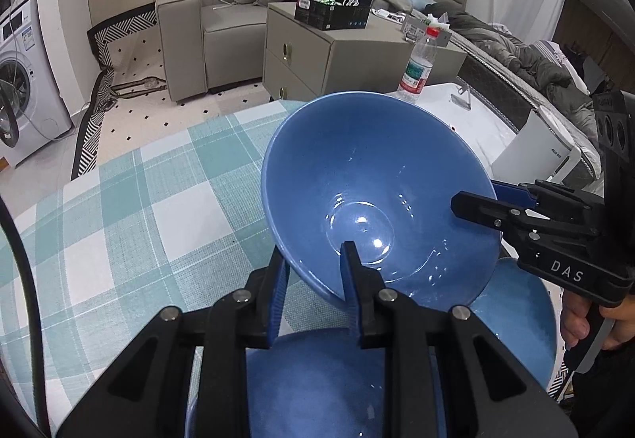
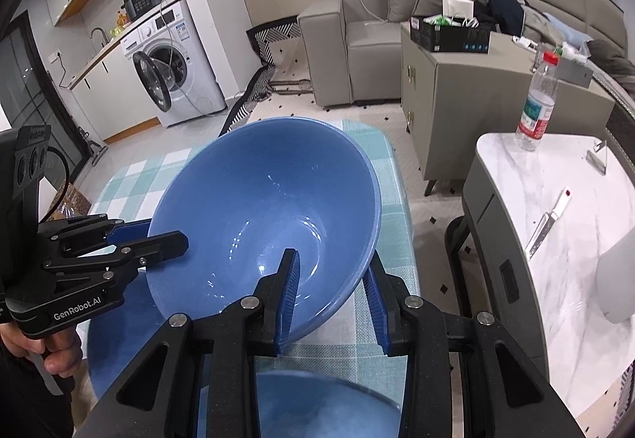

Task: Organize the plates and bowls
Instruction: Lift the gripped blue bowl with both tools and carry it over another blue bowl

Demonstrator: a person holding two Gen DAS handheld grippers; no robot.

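I see a glossy blue bowl (image 1: 377,200) over a tablecloth (image 1: 131,208) checked in pale teal and white. My grippers are black with blue finger pads (image 2: 291,291). Nearer me sit more blue dishes (image 1: 317,378). On the far right, the clear bottle (image 2: 536,108) has a red cap and a green, white and red label, standing on a white marble-veined tabletop (image 2: 555,223). The sofa (image 1: 222,13) is grey.

We saw open checked tablecloth (image 1: 119,208) toward the table's far and left edges. Near its close edge, the lifted blue bowl (image 1: 369,176), a second bowl (image 1: 317,378) and possibly a plate (image 1: 520,303) crowded passage.
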